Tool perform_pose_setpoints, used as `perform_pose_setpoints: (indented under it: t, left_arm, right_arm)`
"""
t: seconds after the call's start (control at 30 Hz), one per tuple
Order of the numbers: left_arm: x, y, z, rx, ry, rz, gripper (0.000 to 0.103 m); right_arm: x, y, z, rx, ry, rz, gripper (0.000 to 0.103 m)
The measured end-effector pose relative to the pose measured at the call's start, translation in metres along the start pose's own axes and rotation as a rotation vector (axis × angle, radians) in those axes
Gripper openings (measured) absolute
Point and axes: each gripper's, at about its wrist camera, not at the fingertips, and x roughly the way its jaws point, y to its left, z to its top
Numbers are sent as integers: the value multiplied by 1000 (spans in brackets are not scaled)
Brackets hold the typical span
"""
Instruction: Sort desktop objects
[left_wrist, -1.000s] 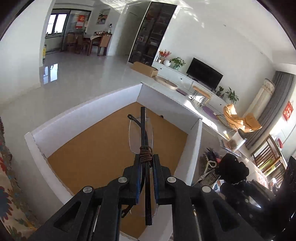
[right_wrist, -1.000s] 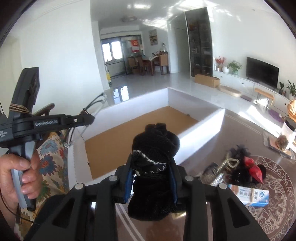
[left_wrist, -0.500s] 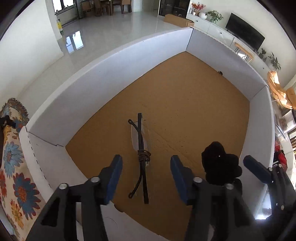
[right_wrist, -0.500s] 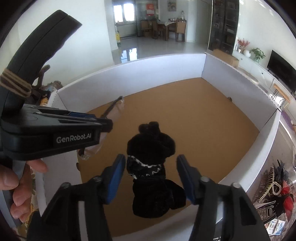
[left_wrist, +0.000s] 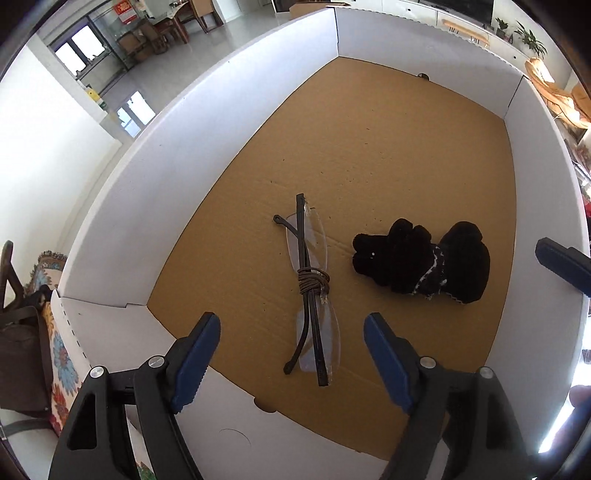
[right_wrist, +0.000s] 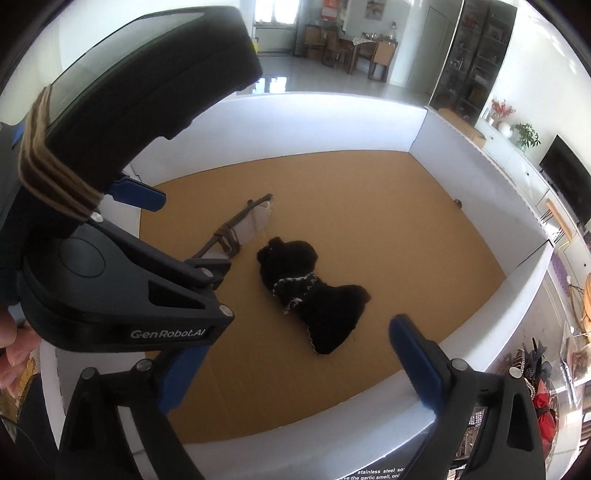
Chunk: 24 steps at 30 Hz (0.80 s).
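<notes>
Folded rimless glasses (left_wrist: 312, 291) bound with a brown cord lie flat on the brown floor of a white-walled cardboard box (left_wrist: 207, 122). Black gloves (left_wrist: 424, 264) lie just right of them. My left gripper (left_wrist: 291, 363) is open and empty, above the box's near wall, just short of the glasses. In the right wrist view the gloves (right_wrist: 310, 291) lie mid-floor with the glasses (right_wrist: 240, 229) to their left. My right gripper (right_wrist: 295, 369) is open and empty above the near wall (right_wrist: 332, 410). The left gripper's body hides the box's left side there.
A heap of hair accessories, a red item and beads (right_wrist: 532, 384) lies on the table right of the box. A floral cloth (left_wrist: 62, 354) and a dark bag (left_wrist: 18, 347) sit left of the box. The living room lies behind.
Both grippers opened: the glasses and the gloves dropped out of them and now lie on the box floor. Both grippers have pulled back toward the near wall.
</notes>
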Motion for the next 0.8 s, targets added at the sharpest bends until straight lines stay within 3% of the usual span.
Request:
perform_pose_setpoints:
  t: [0.17, 0.27, 0.43, 0.53, 0.63, 0.73, 0.8]
  left_arm:
    - [-4, 1, -2, -11, -45, -12, 79]
    - [-4, -1, -9, 1, -24, -32, 79]
    - [-12, 0, -18, -18, -56, -50, 79]
    - [-20, 12, -22, -74, -133, -140, 79]
    - [-30, 33, -36, -161, -241, -267, 79]
    - [-42, 34, -57, -189, -342, -284, 80]
    - [-52, 31, -70, -204, -385, -339, 80]
  right_arm:
    - [-1, -1, -2, -11, -8, 2, 96]
    - [-3, -2, -5, -5, -10, 11, 96]
    - [1, 1, -10, -84, -13, -36, 96]
    - [-2, -6, -9, -33, -59, -28, 96]
    - [-20, -18, -15, 61, -145, -43, 103]
    - [-49, -29, -31, 116, -253, -58, 103]
    - [-71, -36, -48, 131, -313, -83, 103]
